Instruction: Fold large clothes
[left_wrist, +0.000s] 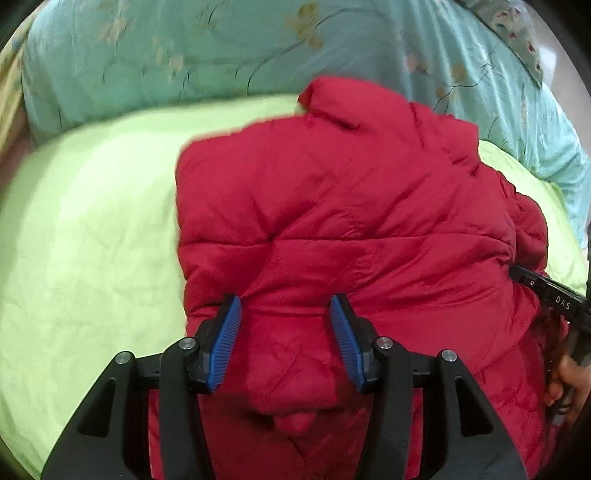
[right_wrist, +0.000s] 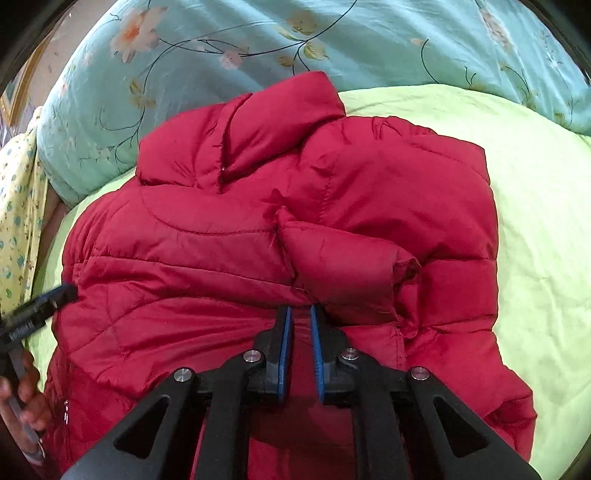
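A red puffer jacket (left_wrist: 332, 206) lies on a lime green bed sheet (left_wrist: 92, 240), collar toward the far side. My left gripper (left_wrist: 285, 308) is open, its blue pads (left_wrist: 229, 336) standing on either side of a bulge of the jacket's near part without closing on it. In the right wrist view the jacket (right_wrist: 221, 240) has a sleeve (right_wrist: 343, 266) folded across its body. My right gripper (right_wrist: 300, 314) is shut on a thin fold of the jacket near the sleeve. Each gripper's tip shows at the edge of the other view, the right one (left_wrist: 543, 288) and the left one (right_wrist: 44, 302).
A teal floral quilt (left_wrist: 221, 48) is bunched along the far side of the bed, also in the right wrist view (right_wrist: 369, 40). A yellow patterned cloth (right_wrist: 18, 221) lies at the left. Green sheet (right_wrist: 535, 221) surrounds the jacket on both sides.
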